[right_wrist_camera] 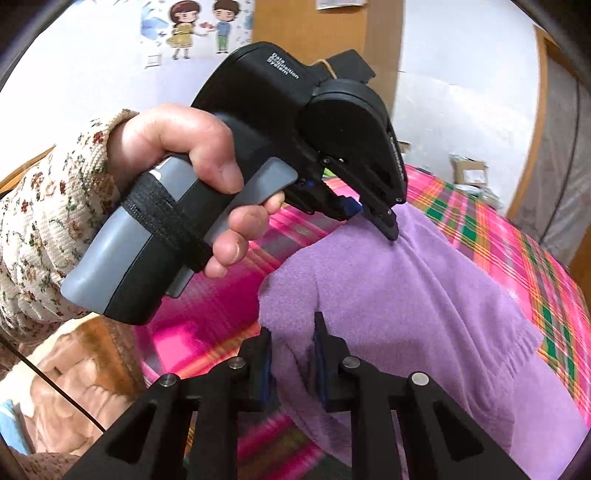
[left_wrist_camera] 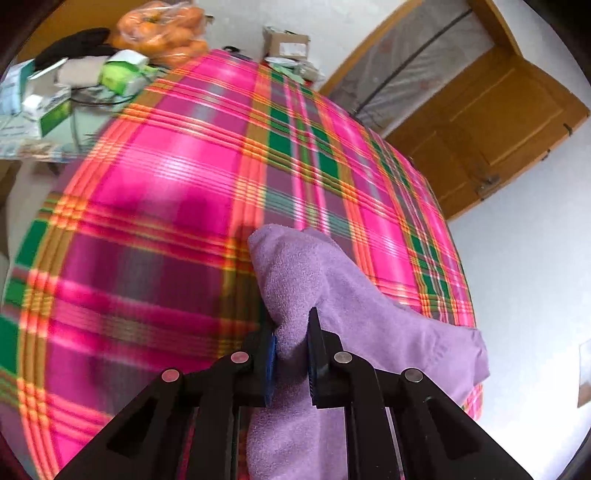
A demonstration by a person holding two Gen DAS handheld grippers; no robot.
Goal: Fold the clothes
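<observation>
Purple garment (left_wrist_camera: pixel 325 288) in both grippers' jaws

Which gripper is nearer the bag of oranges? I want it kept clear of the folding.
Left, as far as these views show. The left gripper, clamping the purple garment, faces the bag of oranges across the plaid cloth; the right gripper view never shows it.

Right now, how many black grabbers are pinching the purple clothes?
2. The left gripper is shut on a bunched fold of the purple garment above the plaid sheet. The right gripper pinches another edge nearer the person's hand.
</observation>
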